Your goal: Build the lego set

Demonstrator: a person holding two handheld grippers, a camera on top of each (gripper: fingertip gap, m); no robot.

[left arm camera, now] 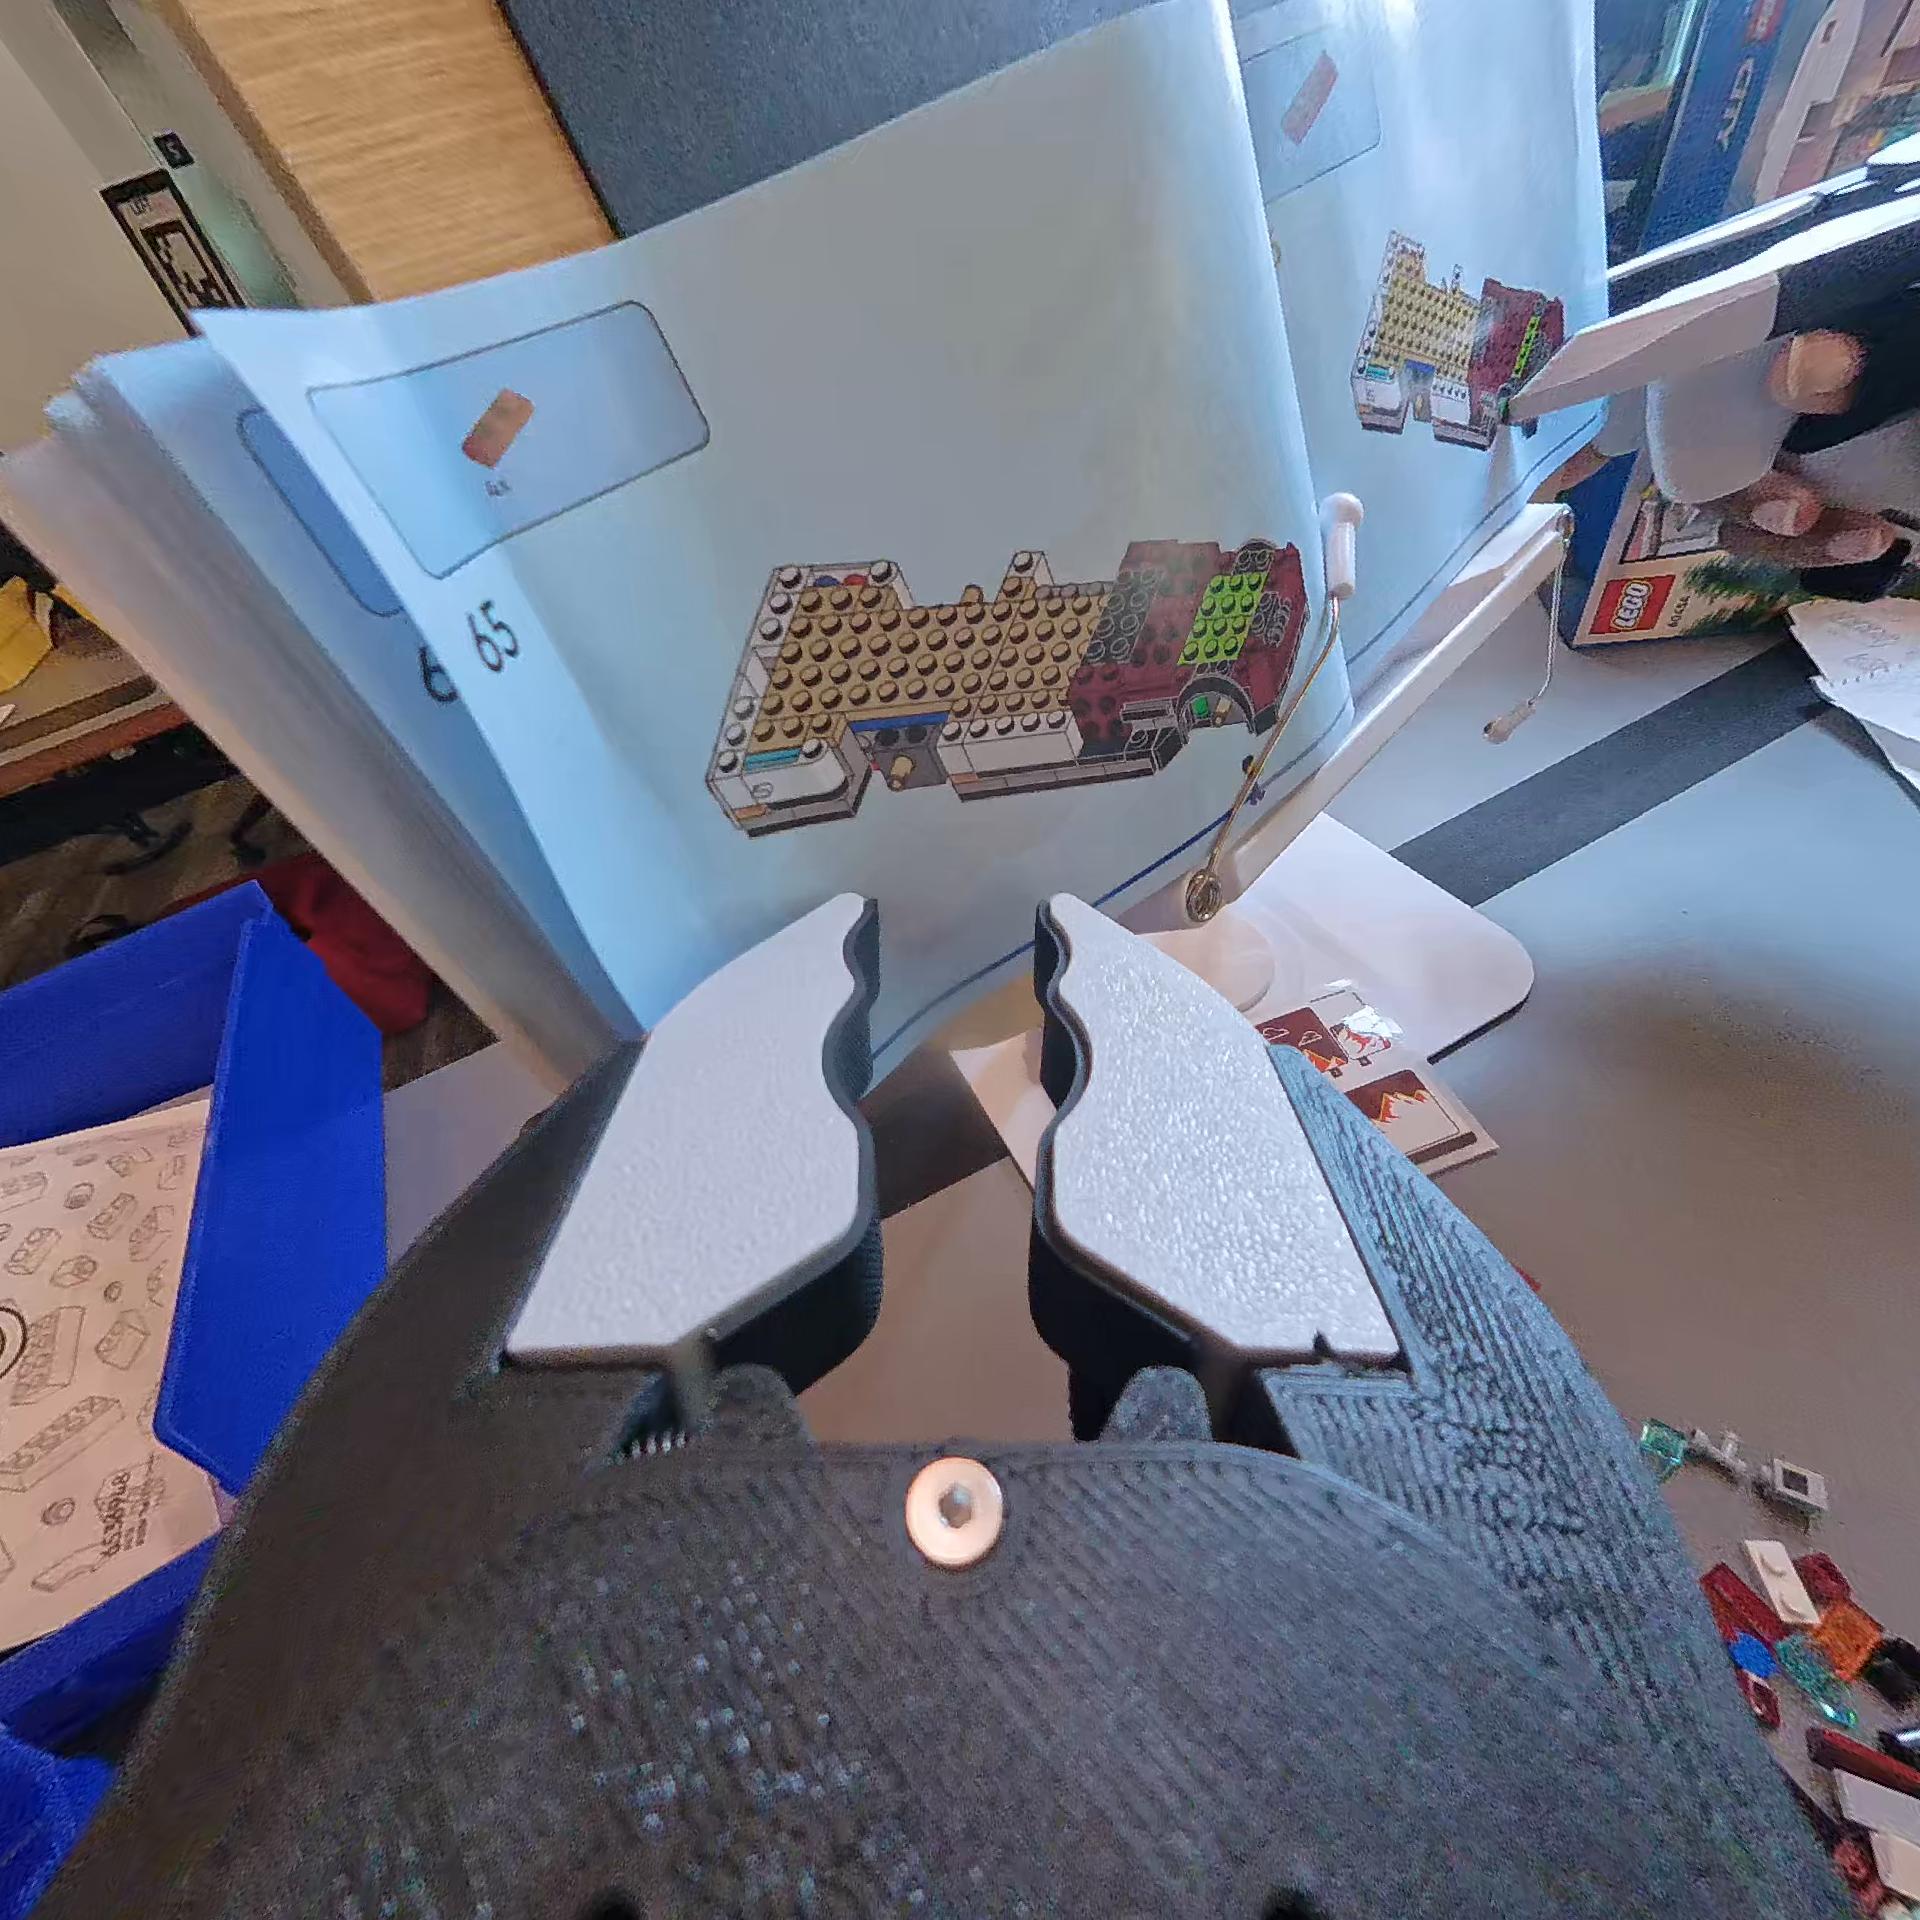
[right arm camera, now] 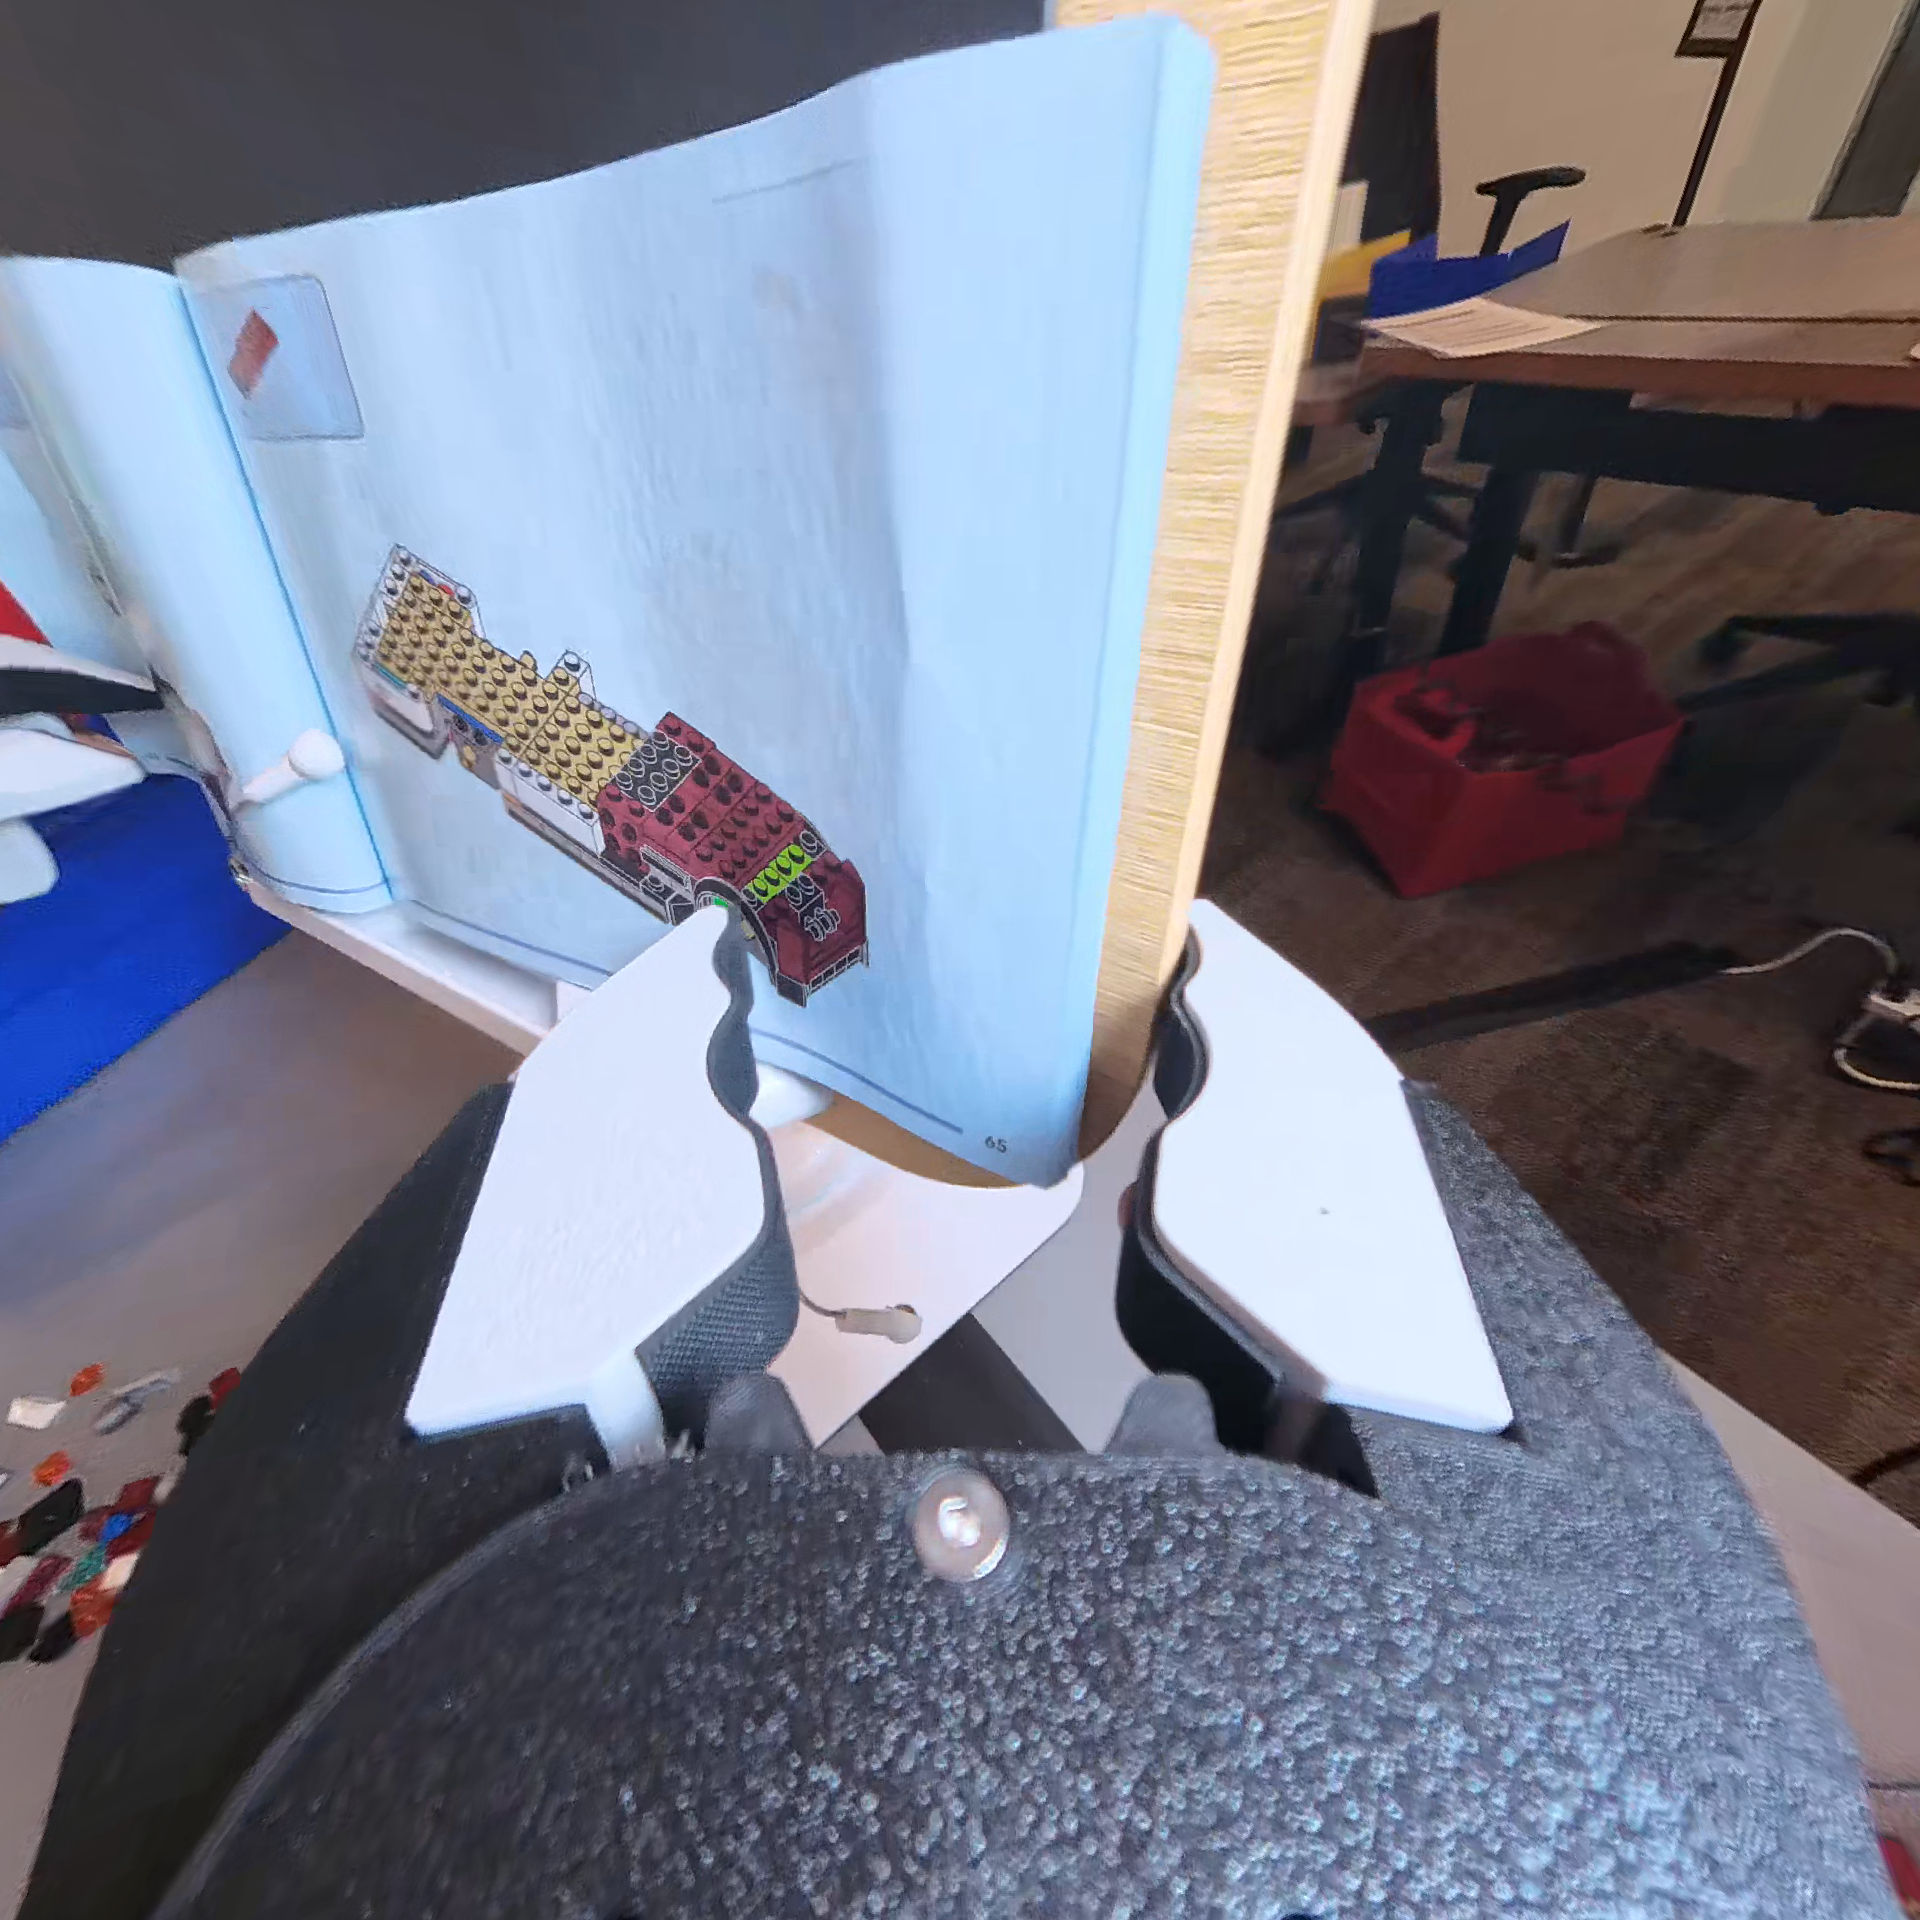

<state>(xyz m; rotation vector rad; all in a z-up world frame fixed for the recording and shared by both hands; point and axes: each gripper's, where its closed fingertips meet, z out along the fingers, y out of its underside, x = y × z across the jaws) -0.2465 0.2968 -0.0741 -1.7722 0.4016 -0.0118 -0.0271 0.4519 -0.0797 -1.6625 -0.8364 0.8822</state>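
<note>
An open instruction booklet (left arm camera: 935, 416) stands on a white book stand (left arm camera: 1403, 956), with its pages curving forward. My left gripper (left arm camera: 956, 925) is open just in front of the lower edge of the left-hand page, and nothing lies between its pads. My right gripper (right arm camera: 951, 935) is wide open around the lower right corner of the booklet's right-hand page (right arm camera: 727, 416). The page edge stands between the pads and neither pad presses on it. One right finger (left arm camera: 1662, 322) shows in the left wrist view, touching the far page, with a hand behind it.
A blue bin (left arm camera: 270, 1143) with a printed sheet is at the left. Loose small bricks (left arm camera: 1829, 1662) lie on the table at the right, and a sticker sheet (left arm camera: 1382, 1091) by the stand. A toy box (left arm camera: 1662, 592) stands behind. A red bin (right arm camera: 1496, 769) sits on the floor.
</note>
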